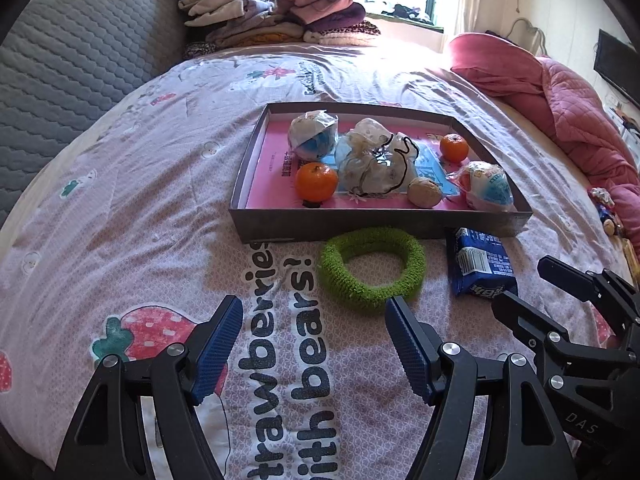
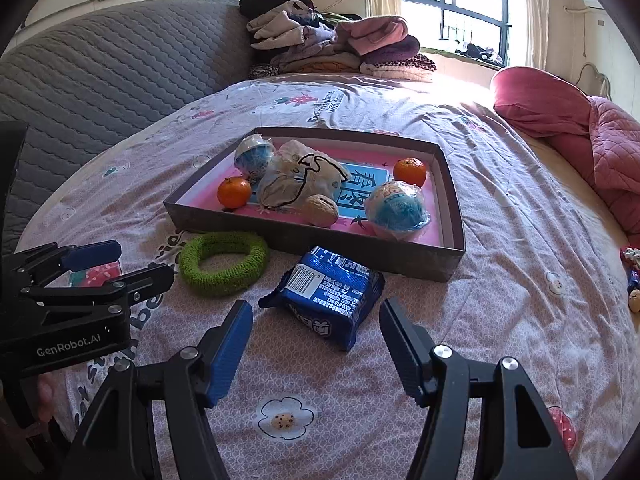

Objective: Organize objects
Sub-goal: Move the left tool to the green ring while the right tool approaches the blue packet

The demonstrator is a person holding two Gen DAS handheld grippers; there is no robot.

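Both tongs were wide apart and held nothing: the left tongs (image 1: pixel 314 312) near the green ring (image 1: pixel 372 270), the right tongs (image 2: pixel 316 316) near the blue packet (image 2: pixel 326 294) on the bed (image 2: pixel 520 240).

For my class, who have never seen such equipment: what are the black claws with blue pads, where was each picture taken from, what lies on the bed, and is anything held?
They are two hand-held grippers, one in each of a person's hands, each carrying a camera looking along its fingers. One picture comes from the left gripper, the other from the right gripper. On the bedsheet stands a shallow box holding tangerines, wrapped balls and a pouch. In front of it lie a green knitted ring and a blue snack packet. Both grippers are open and hold nothing.
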